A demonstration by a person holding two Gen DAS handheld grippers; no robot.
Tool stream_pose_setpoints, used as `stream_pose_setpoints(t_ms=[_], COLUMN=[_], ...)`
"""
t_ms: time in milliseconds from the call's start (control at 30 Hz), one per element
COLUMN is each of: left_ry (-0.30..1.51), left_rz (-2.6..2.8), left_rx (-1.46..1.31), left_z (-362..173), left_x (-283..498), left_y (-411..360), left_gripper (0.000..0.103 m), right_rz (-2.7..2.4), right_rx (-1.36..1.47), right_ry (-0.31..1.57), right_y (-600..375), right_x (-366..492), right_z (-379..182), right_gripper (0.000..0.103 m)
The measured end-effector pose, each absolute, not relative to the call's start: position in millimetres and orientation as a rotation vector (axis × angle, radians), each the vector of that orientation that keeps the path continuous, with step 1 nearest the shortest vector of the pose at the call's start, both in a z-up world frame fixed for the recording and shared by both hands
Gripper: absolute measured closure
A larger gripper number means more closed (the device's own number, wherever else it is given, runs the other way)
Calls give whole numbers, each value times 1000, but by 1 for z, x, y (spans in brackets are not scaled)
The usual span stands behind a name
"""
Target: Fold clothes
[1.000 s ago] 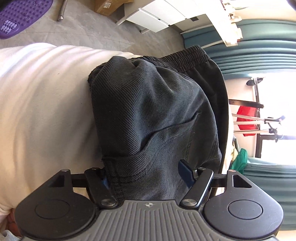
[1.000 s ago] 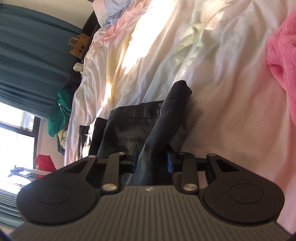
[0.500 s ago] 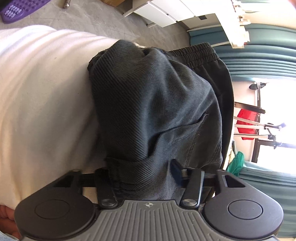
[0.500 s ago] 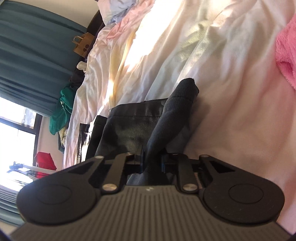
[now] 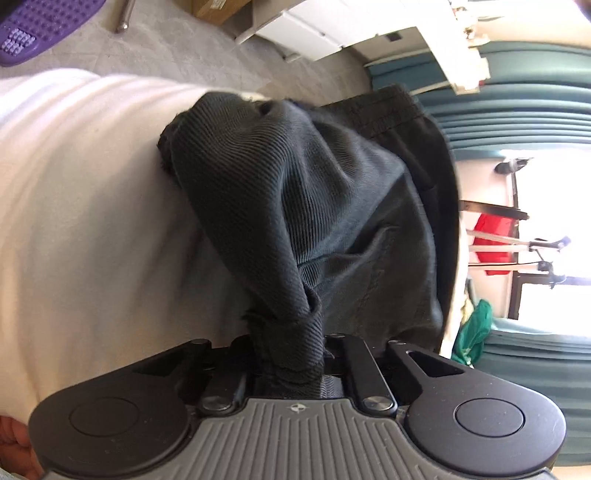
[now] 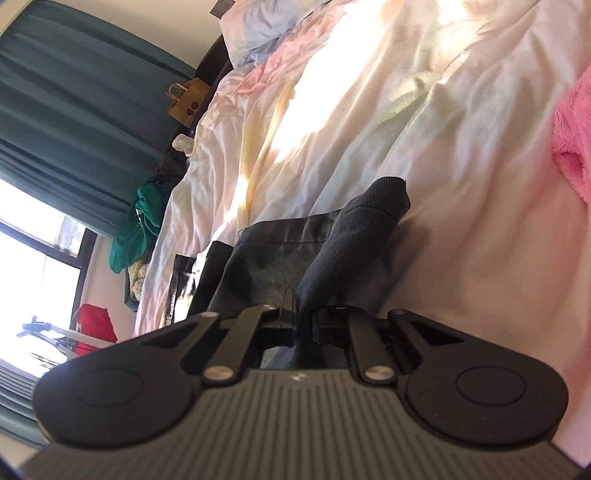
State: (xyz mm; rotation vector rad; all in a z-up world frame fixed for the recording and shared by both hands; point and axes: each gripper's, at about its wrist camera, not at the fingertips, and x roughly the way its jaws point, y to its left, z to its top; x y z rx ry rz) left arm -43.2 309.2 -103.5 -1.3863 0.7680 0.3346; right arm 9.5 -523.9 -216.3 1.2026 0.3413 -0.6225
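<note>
Dark grey shorts (image 5: 317, 206) lie on a white bed sheet (image 5: 92, 229), the ribbed waistband at the far end. My left gripper (image 5: 290, 350) is shut on a bunched hem edge of the shorts, which rises in a ridge from the jaws. In the right wrist view the same shorts (image 6: 295, 254) lie on the rumpled sheet (image 6: 424, 129). My right gripper (image 6: 303, 317) is shut on another fold of the shorts, which stands up in front of it.
A pink fluffy garment (image 6: 576, 136) lies at the right on the bed. Green clothes (image 6: 140, 221) and a paper bag (image 6: 184, 99) sit by the teal curtains. The bed edge drops to a grey floor (image 5: 155, 48) with a purple mat (image 5: 40, 26).
Both grippers have closed tighter on the shorts. The left one gathered the wide hem into a narrow bunch; the right one narrowed onto its fold.
</note>
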Motion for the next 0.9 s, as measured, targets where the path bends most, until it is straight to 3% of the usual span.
stream_pose_setpoints(t_ms=[300,600,900], left_ry=[561,579,577], left_rz=[223,172,169], left_rx=[-1233,-1250,-1084], left_z=[-46,13,81], left_x=[-77,-48,75], left_y=[299,303,292], left_gripper=[97,97,97], right_rz=[-583,-566,-547], right_rx=[1134,1091,871], right_ry=[278,277,317], right_y=[-505,-507,-503], right_x=[-16,-7,132], right_z=[-191,-159,-91], right_gripper=[94,94,95])
